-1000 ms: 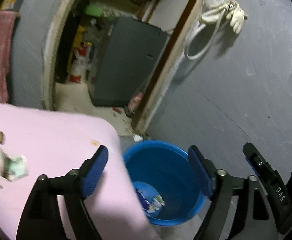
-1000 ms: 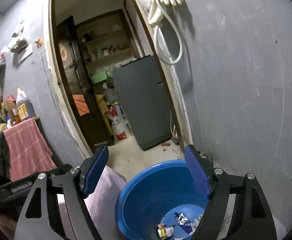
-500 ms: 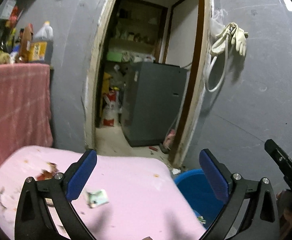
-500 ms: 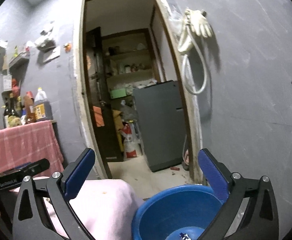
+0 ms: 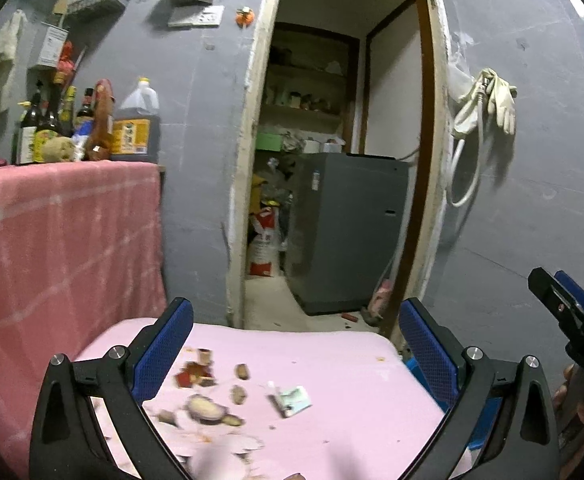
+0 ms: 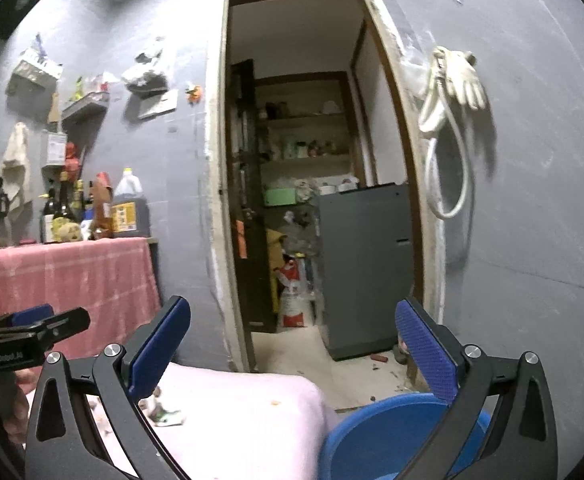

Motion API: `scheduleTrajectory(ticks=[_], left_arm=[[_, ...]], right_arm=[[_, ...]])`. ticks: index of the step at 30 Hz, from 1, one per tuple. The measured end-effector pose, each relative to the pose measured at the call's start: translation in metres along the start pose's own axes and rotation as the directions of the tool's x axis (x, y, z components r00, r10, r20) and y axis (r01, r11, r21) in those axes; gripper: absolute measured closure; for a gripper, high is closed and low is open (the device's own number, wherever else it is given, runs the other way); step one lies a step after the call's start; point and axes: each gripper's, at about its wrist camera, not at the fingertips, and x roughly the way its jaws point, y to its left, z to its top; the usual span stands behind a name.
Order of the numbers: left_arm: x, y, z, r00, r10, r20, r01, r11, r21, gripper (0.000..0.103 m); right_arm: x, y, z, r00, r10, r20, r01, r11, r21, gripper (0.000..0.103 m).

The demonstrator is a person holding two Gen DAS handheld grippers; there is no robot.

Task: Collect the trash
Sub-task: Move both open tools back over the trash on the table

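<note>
both empty grippers, left gripper (image 5: 296, 354) and right gripper (image 6: 292, 350), gape over scattered scraps (image 5: 212, 404); flat wrapper (image 5: 292, 400) may slip a pinch.

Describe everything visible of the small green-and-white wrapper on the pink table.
The wrapper is a small, flat, crumpled packet, pale green and white, looking like thin plastic or foil; any print is unreadable. It lies on the pink tablecloth, apart from the brown scraps beside it, ahead between the open left gripper fingers, untouched. The right wrist view shows it beside that gripper's left finger, near the table's edge.
</note>
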Motion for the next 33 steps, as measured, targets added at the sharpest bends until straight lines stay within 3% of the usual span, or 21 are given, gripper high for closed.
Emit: scheduleTrajectory(ticks=[9,21,28,33], left_arm=[[-0.016,0.037,-0.008,0.992,0.123,-0.018,-0.122,0.991,0.051,0.002],[-0.003,0.084,-0.031,0.974,0.216,-0.069,-0.214,0.976,0.035,0.002],[0.015,0.103,-0.051,0.974,0.18,-0.136,-0.178,0.984,0.026,0.002],[0.035,0.117,-0.062,0.965,0.116,-0.236,-0.122,0.992,-0.013,0.002]], right_arm=[[0.016,0.037,-0.005,0.998,0.019,-0.053,-0.021,0.999,-0.04,0.0],[0.044,0.076,-0.036,0.982,0.087,-0.165,-0.103,0.991,-0.091,0.0],[0.066,0.095,-0.06,0.952,0.142,-0.272,-0.182,0.975,-0.127,0.0],[0.096,0.097,-0.075,0.895,0.169,-0.413,-0.227,0.969,-0.096,0.0]])
